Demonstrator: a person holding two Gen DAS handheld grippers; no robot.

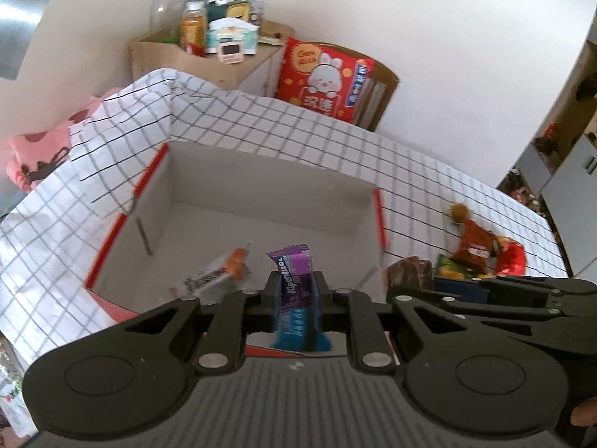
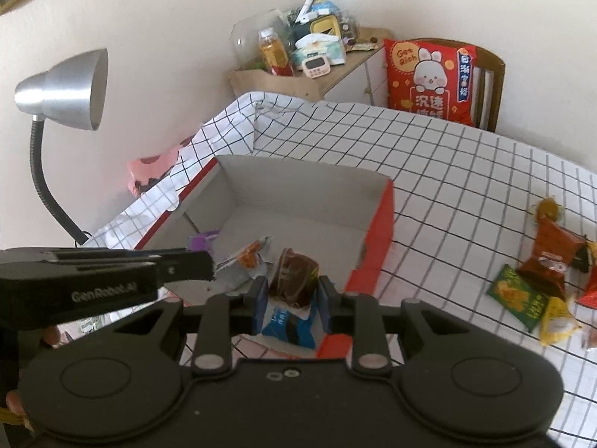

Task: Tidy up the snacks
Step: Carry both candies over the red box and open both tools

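Black linkage arms of the left gripper (image 1: 296,291) angle downward over the open box (image 1: 261,171), which sits on the checked tablecloth (image 1: 335,142). Its jaws are clamped on a purple snack wrapper (image 1: 293,261), held upright above the near rim of the box. The wrapper's lower end shows blue and is partly masked by the fingers.

The right gripper (image 2: 291,295) holds a similar downward pitch just beside the left one, above the box's near right corner. Its jaws are closed on a dark brown wrapped snack (image 2: 293,272); a blue part below it cannot be identified.

One orange-and-white snack (image 2: 250,257) lies inside the box, blurred. Loose snacks (image 2: 537,280) remain on the cloth to the right, well apart from the box, their labels unreadable. Fingertips of the person are cut off at the frame edges.
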